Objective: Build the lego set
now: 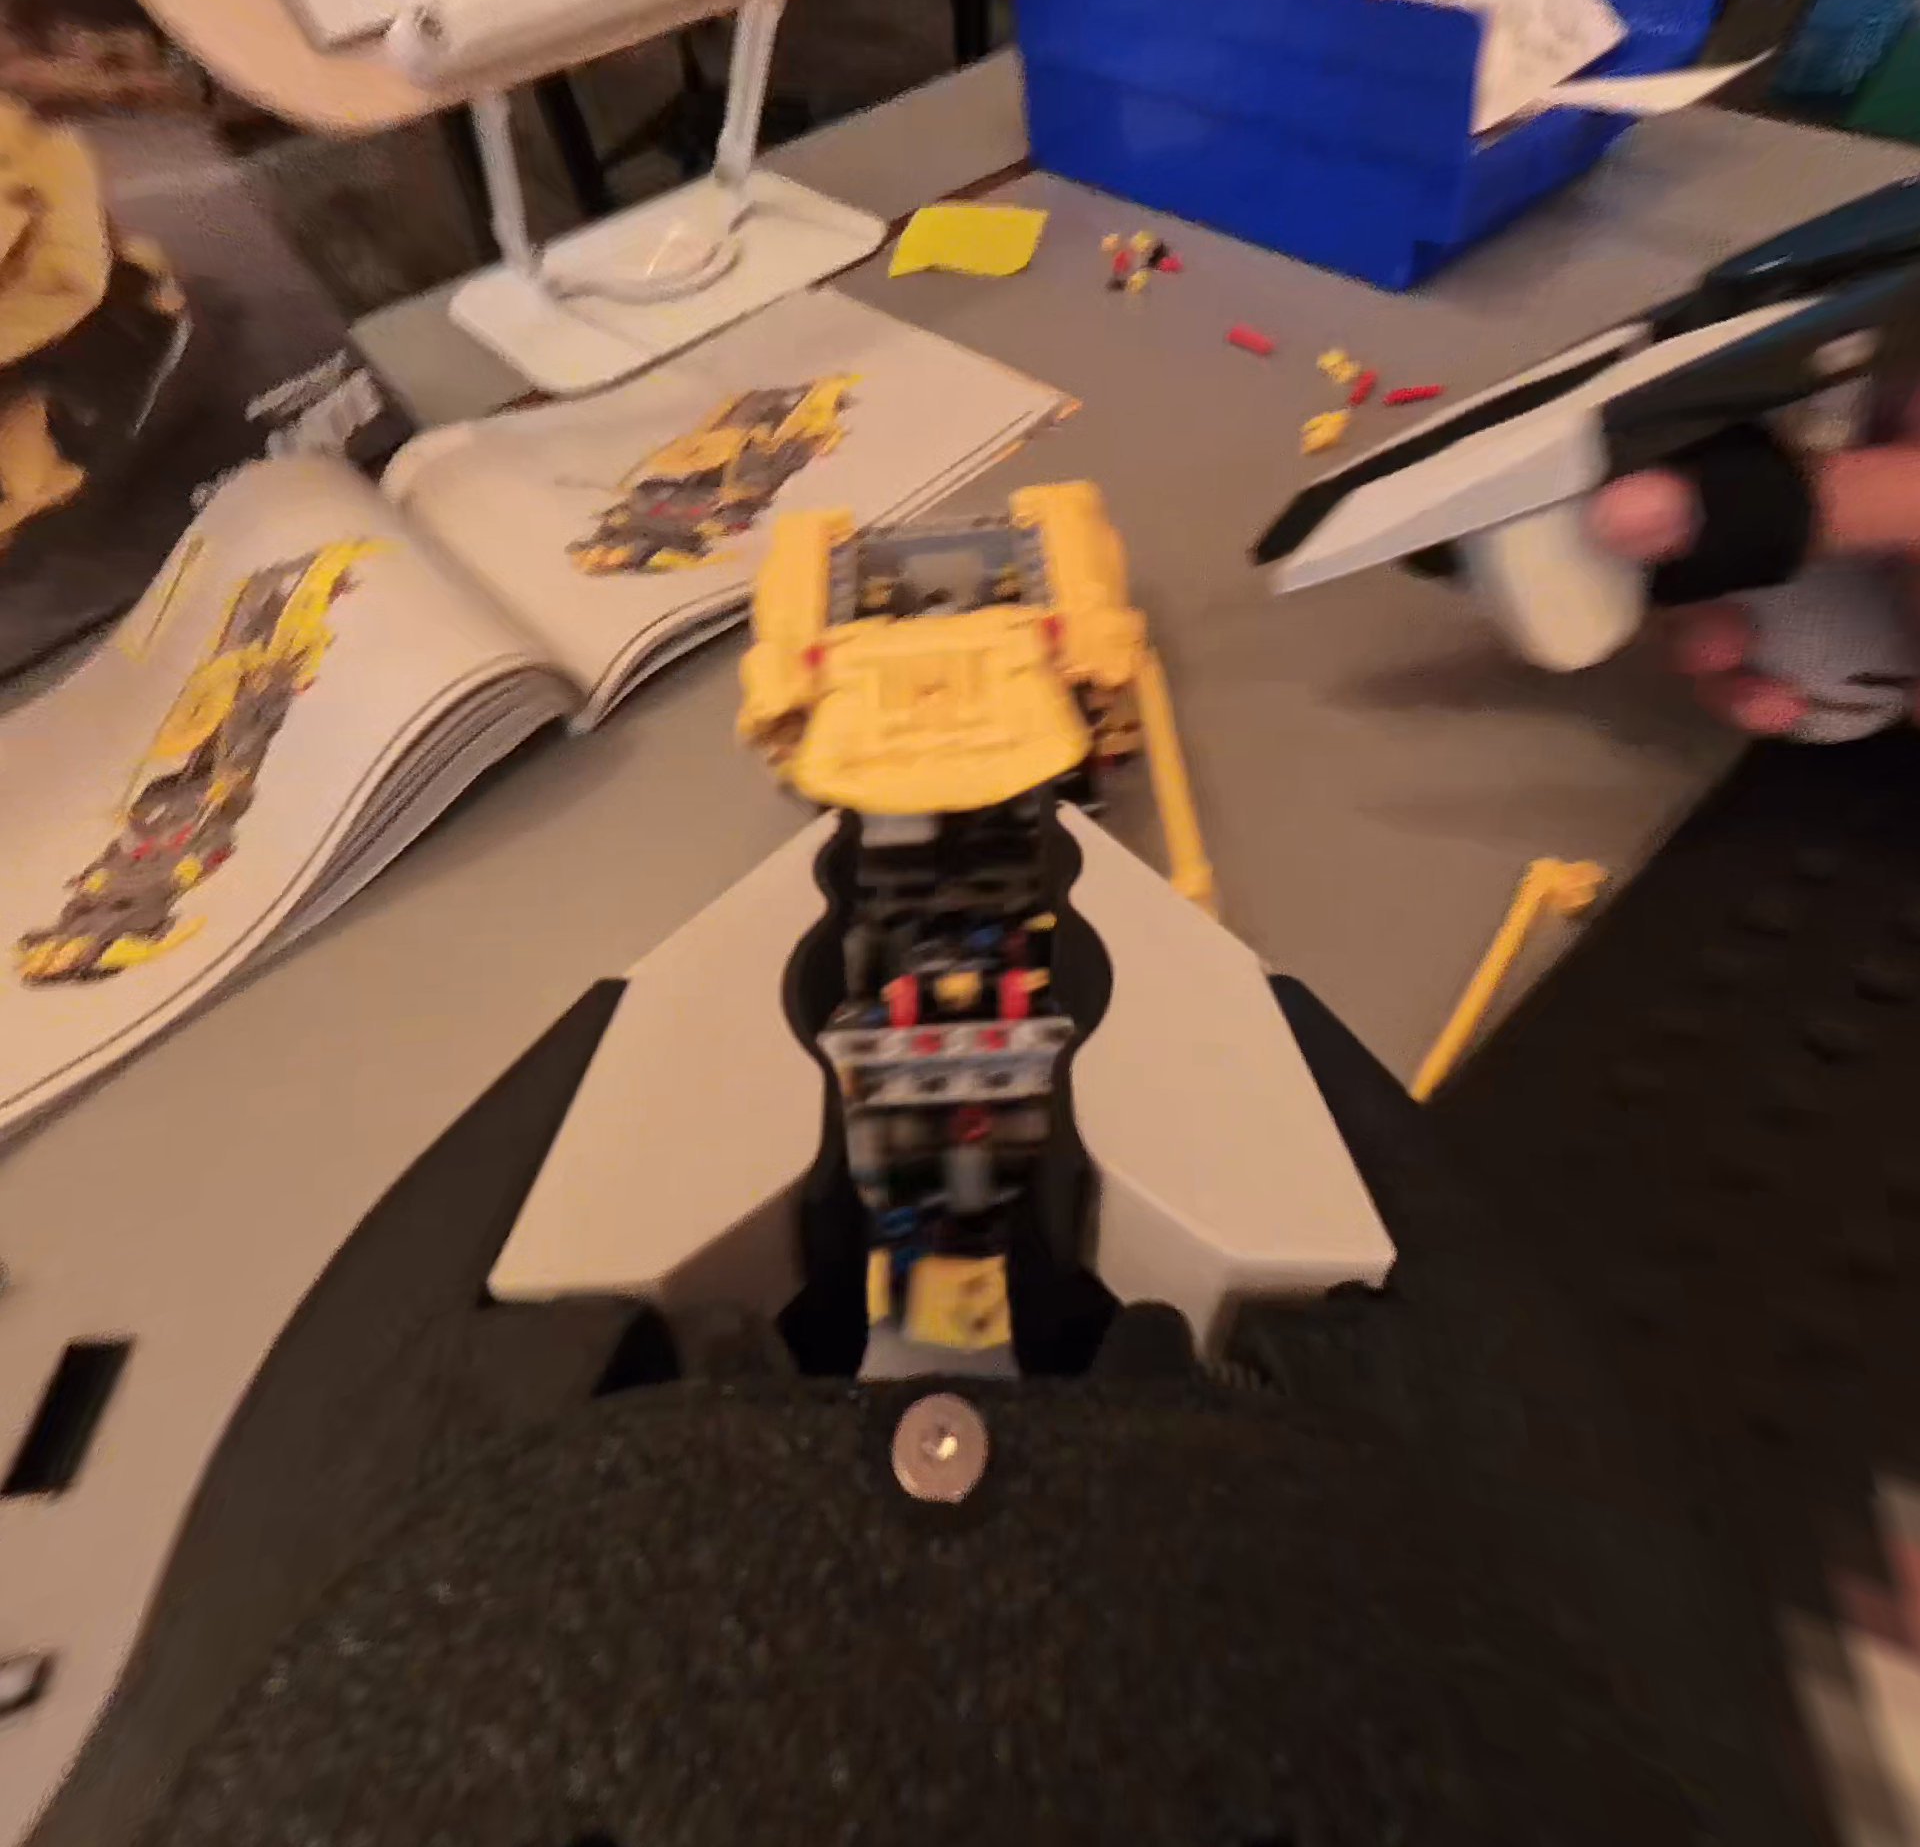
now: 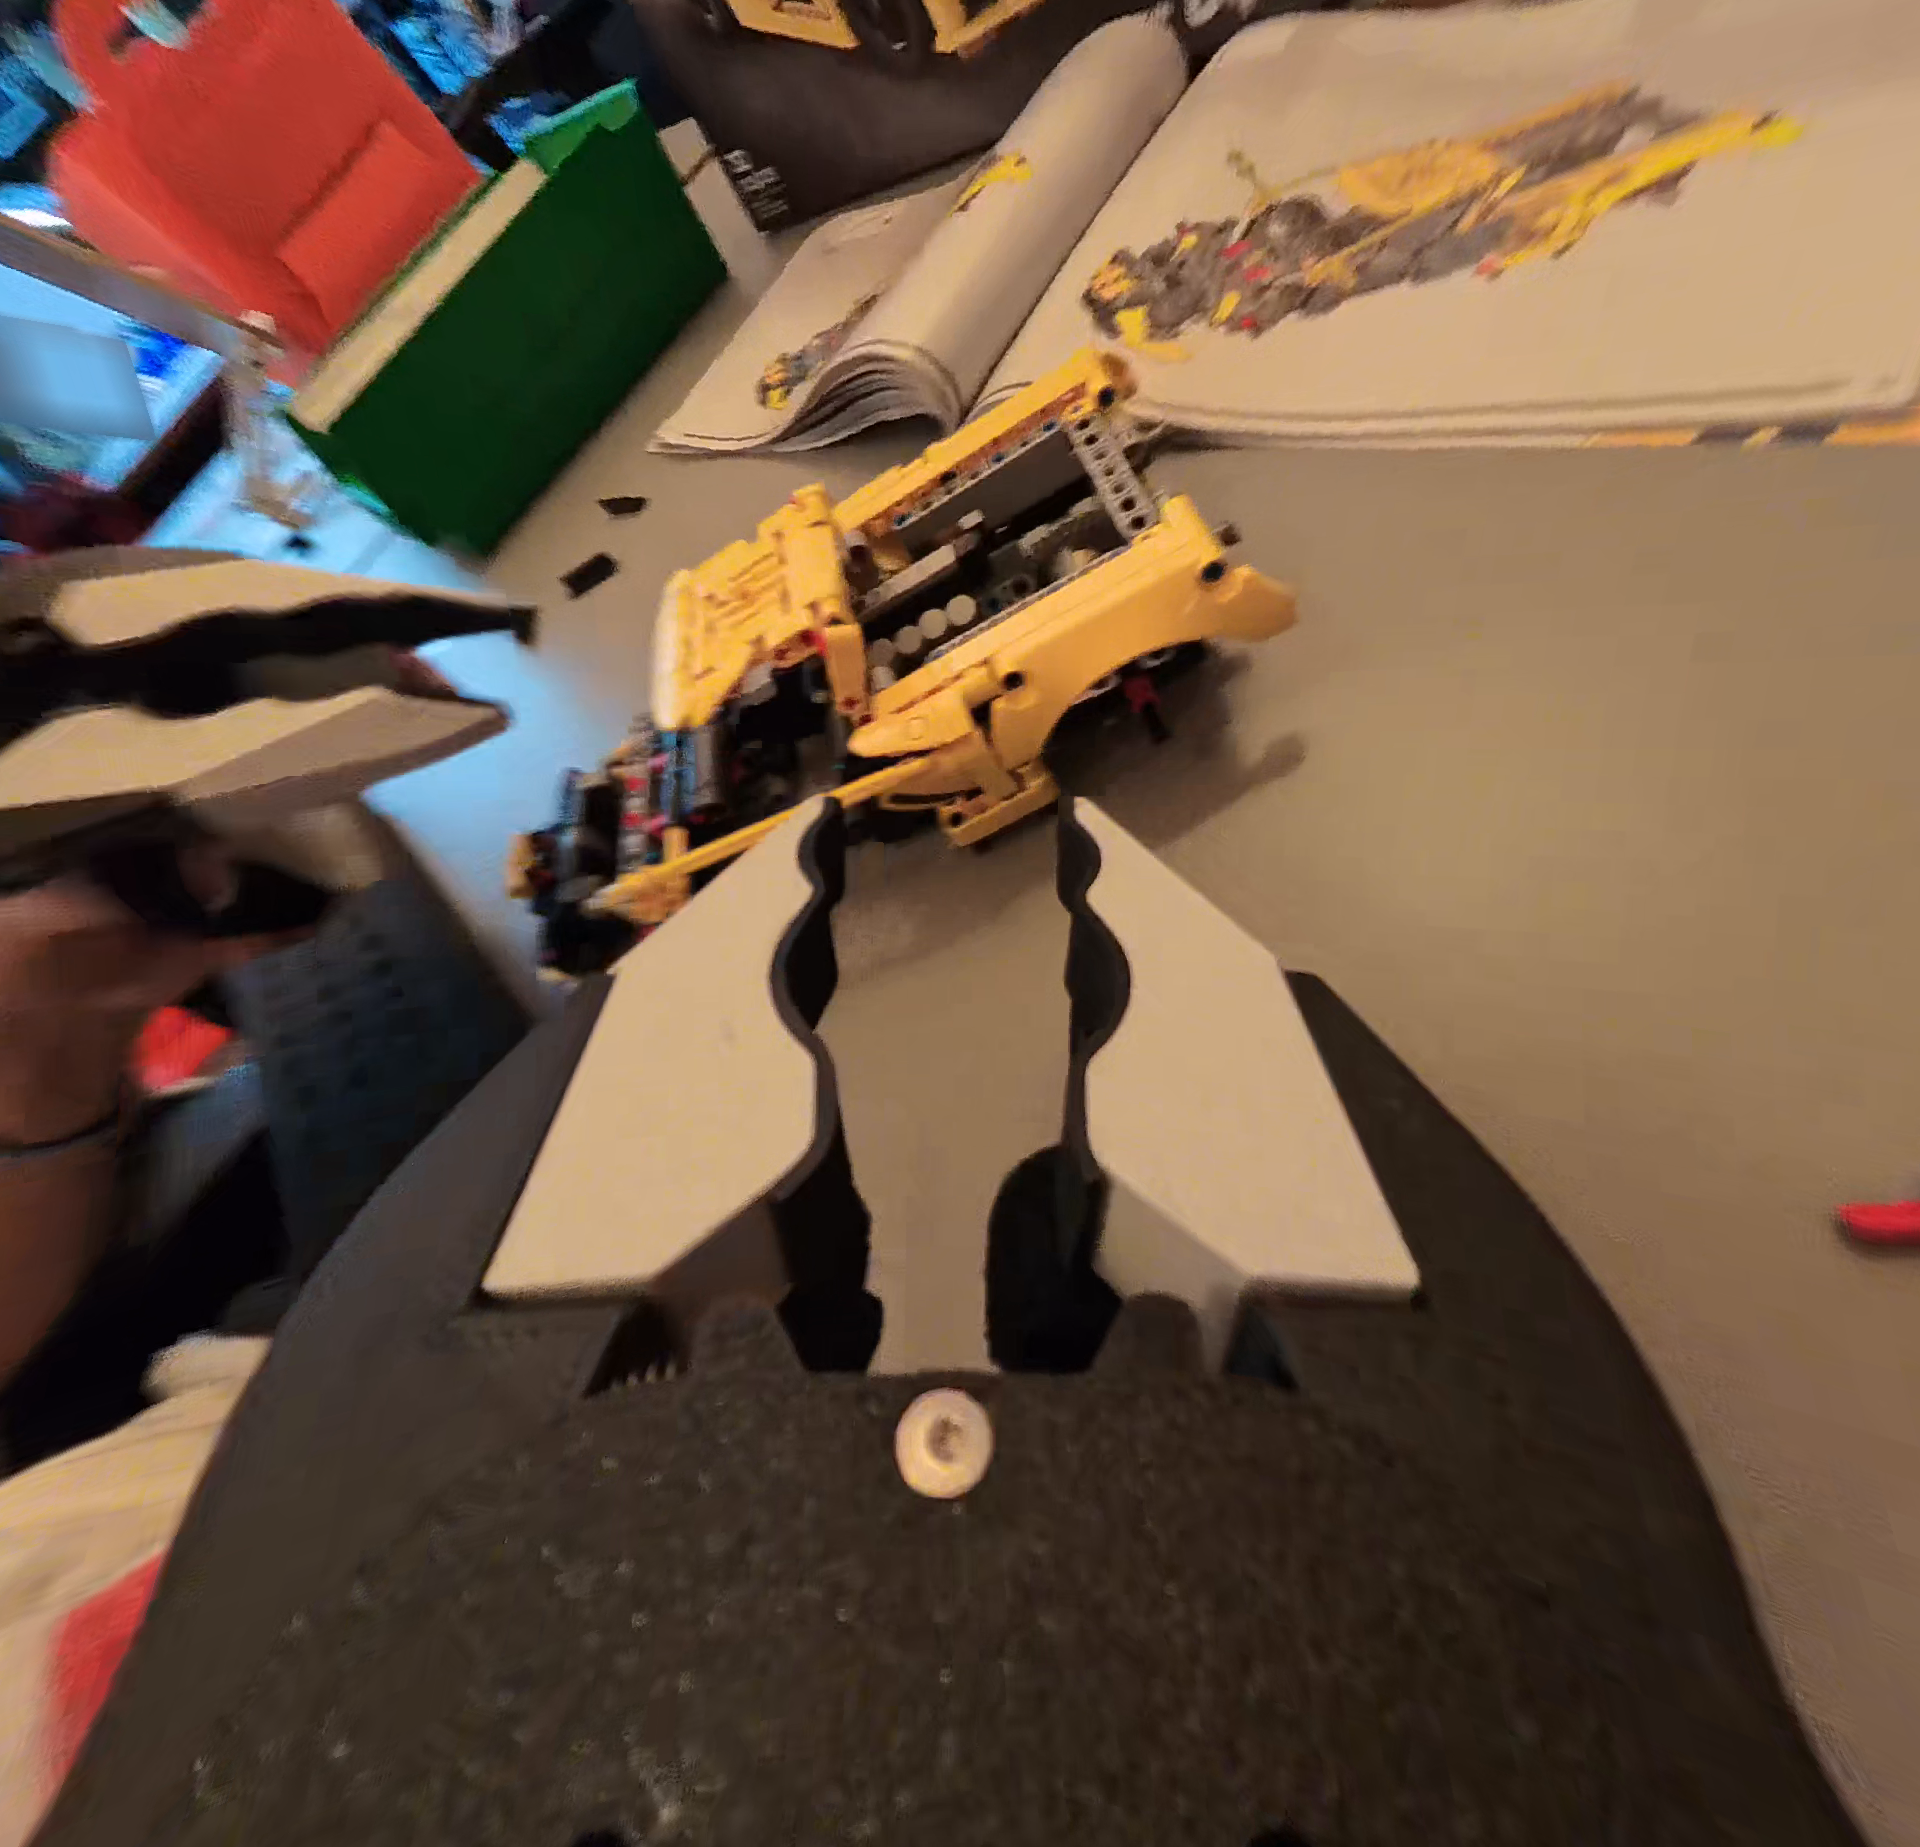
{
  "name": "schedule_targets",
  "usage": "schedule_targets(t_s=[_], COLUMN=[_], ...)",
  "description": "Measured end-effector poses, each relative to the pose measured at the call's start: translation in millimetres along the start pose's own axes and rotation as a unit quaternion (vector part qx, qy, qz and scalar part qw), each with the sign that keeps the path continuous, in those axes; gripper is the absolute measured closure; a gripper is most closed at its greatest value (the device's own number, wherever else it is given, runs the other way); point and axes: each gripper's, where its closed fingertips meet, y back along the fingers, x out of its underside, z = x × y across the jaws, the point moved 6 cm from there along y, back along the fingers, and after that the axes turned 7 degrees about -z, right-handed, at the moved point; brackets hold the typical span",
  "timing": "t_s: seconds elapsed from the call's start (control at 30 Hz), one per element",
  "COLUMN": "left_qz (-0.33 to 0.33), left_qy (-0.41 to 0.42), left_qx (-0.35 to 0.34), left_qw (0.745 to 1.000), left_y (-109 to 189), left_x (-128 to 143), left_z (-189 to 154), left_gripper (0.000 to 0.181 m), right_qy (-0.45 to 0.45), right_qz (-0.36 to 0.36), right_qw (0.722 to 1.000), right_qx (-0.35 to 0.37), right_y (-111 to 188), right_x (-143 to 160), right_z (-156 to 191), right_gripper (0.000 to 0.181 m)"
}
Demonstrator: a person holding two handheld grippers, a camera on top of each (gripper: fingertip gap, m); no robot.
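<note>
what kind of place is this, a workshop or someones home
Hard to say; it looks like a hobby or work table indoors. An open instruction booklet, a blue bin and loose bricks lie on the grey table around the yellow model.

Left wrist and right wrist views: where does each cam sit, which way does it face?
Left wrist view: on the left gripper, looking along its fingers, which flank the yellow lego model; a hand holds the right gripper.
Right wrist view: on the right gripper, aimed at the lego model; the left gripper shows.
Shared: model, open instruction book, grey table.
</note>
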Motion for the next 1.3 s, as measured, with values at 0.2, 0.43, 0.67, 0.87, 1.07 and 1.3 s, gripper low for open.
schedule_targets(t_s=[0.2,0.43,0.67,0.87,1.07,1.3], left_qz=[0.032,0.049,0.055,0.044,0.070,0.064], left_qy=[0.039,0.072,0.013,-0.127,-0.140,-0.158], left_qx=[0.039,0.101,0.187,0.315,0.478,0.511], left_qw=[0.998,0.991,0.981,0.939,0.864,0.842], left_y=[-14,-25,-16,-66,-106,-110], left_x=[30,37,10,-27,-18,-11], left_z=[56,21,-16,21,11,-1], left_gripper=[0.123,0.124,0.116,0.116,0.115,0.116], right_qy=[-0.153,-0.219,-0.276,-0.317,-0.350,-0.385], right_qz=[0.104,0.066,0.017,-0.013,-0.003,0.004], right_qw=[0.977,0.964,0.950,0.938,0.926,0.908], right_qx=[-0.107,-0.136,-0.146,-0.141,-0.142,-0.163], right_y=[-20,-35,-24,-16,-22,-30], right_x=[25,23,15,10,10,8], right_z=[10,11,-6,-25,-28,-27], right_gripper=[0.135,0.148,0.160,0.160,0.159,0.173])
